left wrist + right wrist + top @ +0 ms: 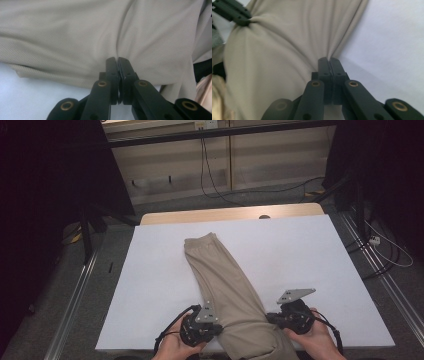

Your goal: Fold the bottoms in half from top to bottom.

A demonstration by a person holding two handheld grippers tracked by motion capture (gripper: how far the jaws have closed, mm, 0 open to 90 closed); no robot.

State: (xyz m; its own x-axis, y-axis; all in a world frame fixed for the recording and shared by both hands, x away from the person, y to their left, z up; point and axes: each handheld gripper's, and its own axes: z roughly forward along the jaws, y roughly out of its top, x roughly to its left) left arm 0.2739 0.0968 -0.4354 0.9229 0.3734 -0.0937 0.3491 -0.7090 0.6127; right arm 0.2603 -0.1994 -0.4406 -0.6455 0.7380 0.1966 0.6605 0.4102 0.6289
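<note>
A beige garment (227, 285), apparently folded trousers, lies on the white counter (310, 255). It runs from the upper centre of the high view down to the bottom centre, where its near end hangs over the counter's near edge between the person's hands.

Left gripper (216, 326): at the bottom left of centre in the high view, against the garment's left edge. In the left gripper view its jaws are clenched together on a pinch of the cloth, with creases running into the tips.

Right gripper (270, 318): at the bottom right of centre, against the garment's right edge. In the right gripper view its jaws are likewise clenched on a gathered fold of the fabric, with bare counter to the right.

Assessment: the step in hand appears to be a two-point grasp of the near end, preparatory to folding or repositioning the garment.

The next move likely calls for both grippers to lift together, level and at equal pace, and carry the near end toward the far end. Uneven lift may skew the fold; a thin pinch may slip.
</note>
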